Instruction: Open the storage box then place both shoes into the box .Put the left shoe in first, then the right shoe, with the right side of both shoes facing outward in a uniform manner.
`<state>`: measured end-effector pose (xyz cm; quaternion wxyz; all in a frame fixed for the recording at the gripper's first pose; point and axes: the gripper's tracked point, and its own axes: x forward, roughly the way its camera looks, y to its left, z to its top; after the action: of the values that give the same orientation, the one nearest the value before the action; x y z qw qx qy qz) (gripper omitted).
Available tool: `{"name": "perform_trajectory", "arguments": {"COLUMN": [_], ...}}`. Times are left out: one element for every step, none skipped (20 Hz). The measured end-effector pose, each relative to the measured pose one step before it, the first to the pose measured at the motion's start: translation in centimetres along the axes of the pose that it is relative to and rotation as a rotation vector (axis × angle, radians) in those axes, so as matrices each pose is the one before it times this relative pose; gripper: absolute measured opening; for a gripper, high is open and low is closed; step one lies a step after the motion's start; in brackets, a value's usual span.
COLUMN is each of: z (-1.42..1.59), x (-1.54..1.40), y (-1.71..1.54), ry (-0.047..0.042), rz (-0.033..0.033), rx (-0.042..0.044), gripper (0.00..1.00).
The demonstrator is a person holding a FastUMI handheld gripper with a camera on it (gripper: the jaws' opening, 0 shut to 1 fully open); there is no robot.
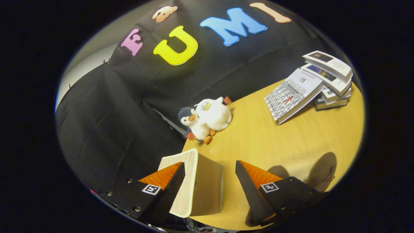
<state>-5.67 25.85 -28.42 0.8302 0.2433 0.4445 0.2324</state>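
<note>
claw [210, 181] fingers spread apart, beige storage box [197, 184] standing between them nearer the left finger, contents not visible, on wooden worktop [275, 142], two plush toys [207, 118] beyond, stacked books [323, 84] farther off

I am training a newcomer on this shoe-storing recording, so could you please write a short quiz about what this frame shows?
1. True or false: the hand-held gripper is shut on the beige storage box.
2. What sits on the table beyond the fingers, next to the booth's cloth wall? A) two plush toys B) a pair of mugs C) a lamp
3. Fill in: a patterned book leans against a stack of ____.
Key: 1 false, the fingers stand apart with the box's rim between them; 2 A; 3 books.
</note>
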Motion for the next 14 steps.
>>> {"name": "perform_trajectory", "arguments": {"z": [-1.325, -0.849, -0.62, -0.825, -0.435, -0.528, -0.297, -0.518, -0.356, -0.428, -0.036, -0.633, -0.093, -0.264], "x": [0.644, 0.517, 0.341, 0.333, 0.357, 0.278, 0.275, 0.421, 0.411, 0.254, 0.236, 0.807, 0.019, 0.103], "y": [0.278, 0.111, 0.081, 0.361, 0.241, 0.173, 0.137, 0.044, 0.052, 0.095, 0.244, 0.047, 0.23, 0.339], "ry": [0.04073, 0.02919, 0.02402, 0.02013, 0.01818, 0.01596, 0.01163, 0.01674, 0.01689, 0.0148, 0.01127, 0.00934, 0.01622, 0.01902], "rz": [0.00909, 0.00498, 0.00691, 0.00927, 0.00906, 0.00929, 0.00855, 0.00233, 0.00822, 0.00984, 0.01615, 0.0029, 0.01184, 0.01189], "rx": [0.00672, 0.00083, -0.0028, -0.00306, -0.00594, -0.00888, -0.0072, -0.00044, 0.01028, 0.01642, 0.01737, 0.00951, 0.00693, 0.00637], "gripper": [0.96, 0.96, 0.96, 0.96, 0.96, 0.96, 0.96, 0.96, 0.96, 0.96, 0.96, 0.9, 0.83, 0.8]}}
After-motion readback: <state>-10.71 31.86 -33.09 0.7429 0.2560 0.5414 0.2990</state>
